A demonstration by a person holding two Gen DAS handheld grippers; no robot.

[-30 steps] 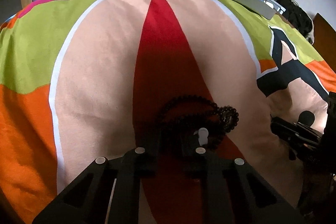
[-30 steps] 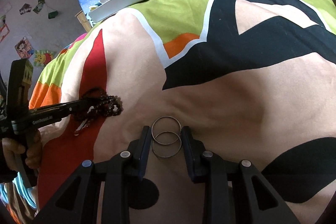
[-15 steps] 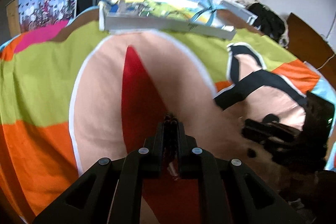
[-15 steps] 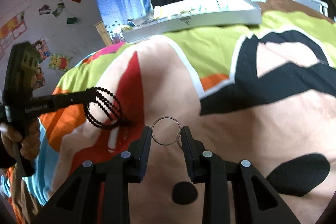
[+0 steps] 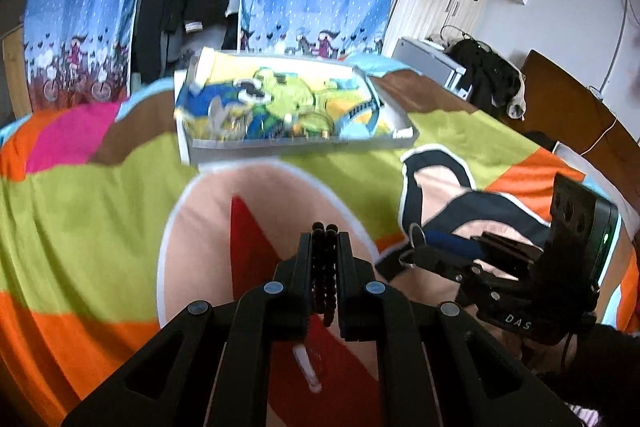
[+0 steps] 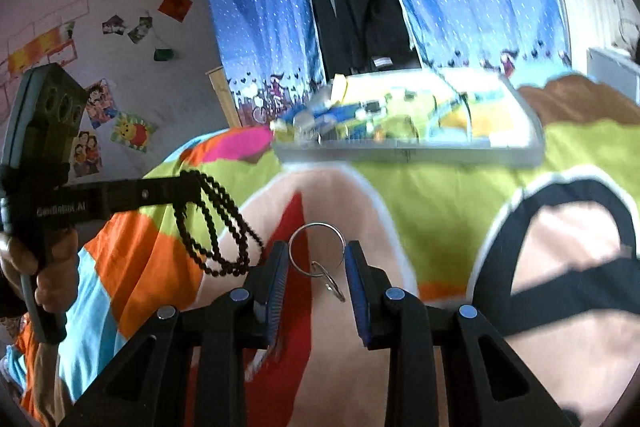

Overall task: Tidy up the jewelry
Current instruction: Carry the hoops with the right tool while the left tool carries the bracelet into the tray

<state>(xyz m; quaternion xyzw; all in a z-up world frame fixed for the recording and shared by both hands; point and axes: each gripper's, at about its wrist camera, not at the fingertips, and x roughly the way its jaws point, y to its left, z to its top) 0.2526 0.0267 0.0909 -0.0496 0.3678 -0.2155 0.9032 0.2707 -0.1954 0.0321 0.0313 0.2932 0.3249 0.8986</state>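
Left tool [image 5: 325, 243] clamps black bead necklace [image 6: 216, 223]; right tool [image 6: 316, 259] grips linked silver rings [image 6: 318, 247]. Both lifted; white tray [image 5: 296, 143] placement remains.

place: home bedroom | cues: patterned bedspread [image 5: 80, 195]; hanging clothes [image 6: 352, 7]; wall posters [image 6: 132, 133]

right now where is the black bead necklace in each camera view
Left wrist view: the black bead necklace sits low centre, pinched between the left gripper's fingers.
Right wrist view: it hangs at left, looping down from the left gripper's tip.
Shared landmark: the white tray at the bed's far end.
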